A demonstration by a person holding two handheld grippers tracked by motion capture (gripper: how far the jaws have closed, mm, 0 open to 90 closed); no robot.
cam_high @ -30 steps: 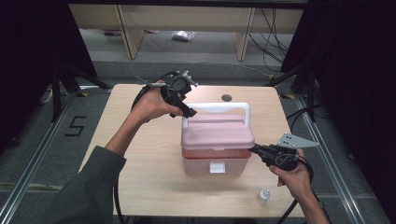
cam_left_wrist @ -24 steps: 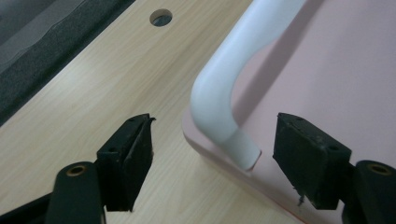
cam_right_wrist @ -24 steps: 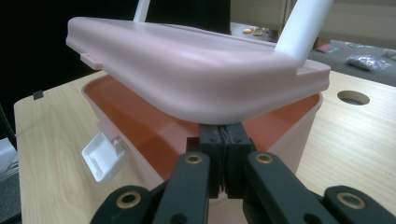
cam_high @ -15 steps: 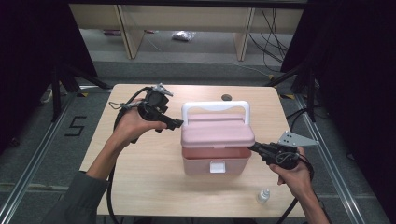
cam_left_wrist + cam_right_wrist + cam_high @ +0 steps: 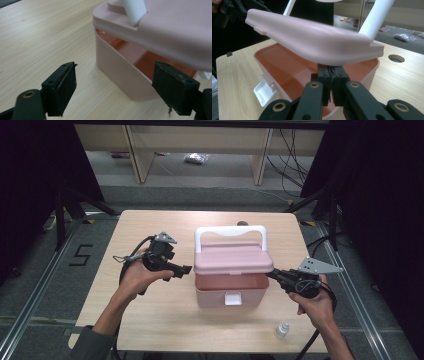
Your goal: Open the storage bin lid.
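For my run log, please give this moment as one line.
lid: lifted off box | right tongs: shut under lid | left tongs: open beside box

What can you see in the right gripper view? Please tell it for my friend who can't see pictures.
A pink lid is tilted up above an open pink box with an orange-brown inside. The right gripper sits at the box's rim with its black jaws pressed together under the lid's edge. A white handle rises from the lid, and a white latch hangs at the box's front.
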